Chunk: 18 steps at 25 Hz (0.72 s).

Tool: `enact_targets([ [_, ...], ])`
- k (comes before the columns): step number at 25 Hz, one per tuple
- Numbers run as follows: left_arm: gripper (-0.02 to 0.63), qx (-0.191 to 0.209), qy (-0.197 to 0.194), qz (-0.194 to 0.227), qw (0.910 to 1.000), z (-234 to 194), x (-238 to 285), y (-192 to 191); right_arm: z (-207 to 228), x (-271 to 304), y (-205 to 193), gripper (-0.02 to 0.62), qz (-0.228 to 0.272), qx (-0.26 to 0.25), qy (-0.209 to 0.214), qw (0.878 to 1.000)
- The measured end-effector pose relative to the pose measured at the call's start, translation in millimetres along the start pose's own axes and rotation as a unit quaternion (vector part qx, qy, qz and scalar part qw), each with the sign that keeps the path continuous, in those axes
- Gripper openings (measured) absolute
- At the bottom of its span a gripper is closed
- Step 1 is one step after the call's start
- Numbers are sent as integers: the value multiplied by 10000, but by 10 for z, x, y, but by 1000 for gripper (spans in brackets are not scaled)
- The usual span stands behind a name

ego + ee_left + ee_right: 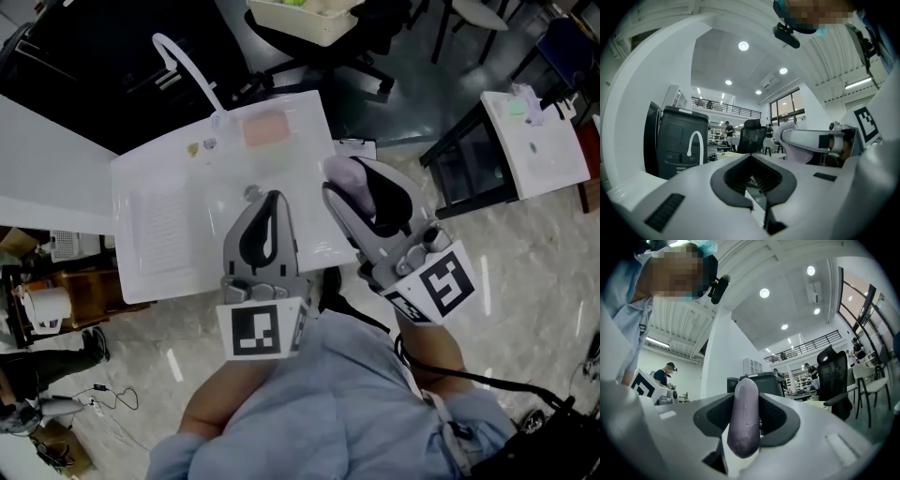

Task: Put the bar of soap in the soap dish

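Right claw point(349, 187) is shut on the bar of soap point(744, 420). The soap is pale purple. It stands thin and tall between the two jaws, and they press on its flat sides. From the head view, its rounded end pokes out a little past the jaw tips.

Left claw point(273, 197) is just beside the right one. Its jaws are together and there is nothing in them. Both claws point out over the white sink top point(159, 234).

At the back edge of the sink lies a flat pink thing. It looks like the soap dish point(265, 128). It is near the foot of the bent white tap point(187, 58), on the tap's right in the head view. The dish looks empty, so the soap is not in it yet.

From the right claw, the dish lies ahead and off to the left. It is near, but not under the soap. The long side of the dish runs from left to right in the head view. How the soap's long side lines up with that is hard to tell.

The left claw's tip looks a bit nearer to the dish. But the right claw has the soap, so it is likely the one to go there. It would need to go forward and left, then come down over the dish.
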<state>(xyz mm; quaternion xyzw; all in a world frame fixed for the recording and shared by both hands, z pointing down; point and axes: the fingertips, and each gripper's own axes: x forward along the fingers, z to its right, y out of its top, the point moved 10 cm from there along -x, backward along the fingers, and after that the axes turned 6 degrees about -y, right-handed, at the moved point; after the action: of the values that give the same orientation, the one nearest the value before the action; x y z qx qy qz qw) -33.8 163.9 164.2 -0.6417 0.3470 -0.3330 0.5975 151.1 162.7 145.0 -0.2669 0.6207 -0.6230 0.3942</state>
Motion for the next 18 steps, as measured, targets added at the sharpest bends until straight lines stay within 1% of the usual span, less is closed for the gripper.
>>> enact_targets([
  [3,5,24,145,54,9999,42,126,24,172,106,13,152,-2,-20,200,9998],
  [8,5,137,351,103,9992,6,92,36,212,250,20,152,27,-91,456,9989],
  [12,5,87,533,52,9985,-92,329,24,455,477,-35,152,-33,-37,581,9983],
  [14,5,74,562,22,9984,-167,398,-9,507,580,-83,152,-73,-17,599,9982],
  [18,5,-83,500,-80,9987,-337,529,-102,562,800,-172,152,-197,-21,631,9978],
])
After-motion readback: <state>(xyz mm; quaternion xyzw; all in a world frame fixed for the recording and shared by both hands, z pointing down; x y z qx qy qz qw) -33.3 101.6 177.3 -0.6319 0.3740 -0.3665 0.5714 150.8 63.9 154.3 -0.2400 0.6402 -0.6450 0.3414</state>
